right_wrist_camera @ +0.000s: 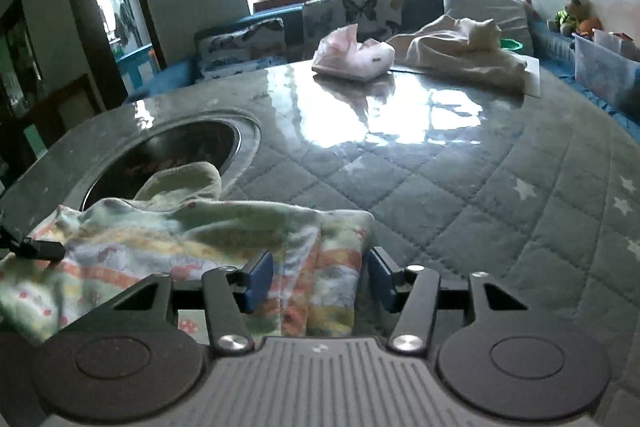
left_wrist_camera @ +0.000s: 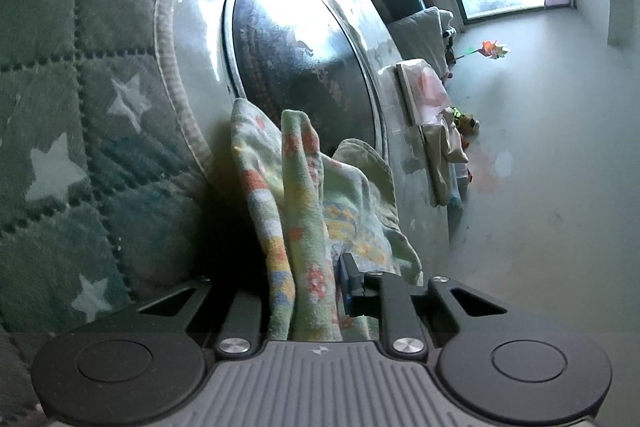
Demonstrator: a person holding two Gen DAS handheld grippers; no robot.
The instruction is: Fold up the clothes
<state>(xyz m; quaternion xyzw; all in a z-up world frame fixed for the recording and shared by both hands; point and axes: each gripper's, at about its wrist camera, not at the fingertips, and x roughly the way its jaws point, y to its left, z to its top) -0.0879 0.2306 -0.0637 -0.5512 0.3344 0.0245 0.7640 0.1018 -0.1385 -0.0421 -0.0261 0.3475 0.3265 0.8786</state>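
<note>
Two tongs are working one small floral garment [right_wrist_camera: 192, 239] on a quilt-covered desk [right_wrist_camera: 460, 187], where it is lying bunched near the front edge, just beside a round metal basin [right_wrist_camera: 168, 151] sunk into the top. At far left in the right wrist view, the left tongs [right_wrist_camera: 38, 249] are showing only as a dark tip pressed against the cloth's left edge; in their own tilted view, the left tongs [left_wrist_camera: 304, 291] are standing narrowed around a gathered fold of the garment [left_wrist_camera: 296, 195], with one blue pad [left_wrist_camera: 347, 283] against the fabric and the other hidden behind it, so they are most likely pinching it. That grip is probably serving to anchor one corner so the cloth can be pulled flat. Moving right, the right tongs [right_wrist_camera: 318, 279] are standing apart, their blue pads [right_wrist_camera: 260, 277] sitting either side of the garment's near right edge without visibly squeezing it, apparently lining up to take the opposite corner. Folding, by this judgement, is barely starting, since the cloth is still rumpled and doubled on itself. Farther back and to the right, a pink tissue pack [right_wrist_camera: 352, 57] and a cream cloth [right_wrist_camera: 464, 51] are resting well apart from the work, leaving the star-patterned quilt near the tongs free for spreading.
</note>
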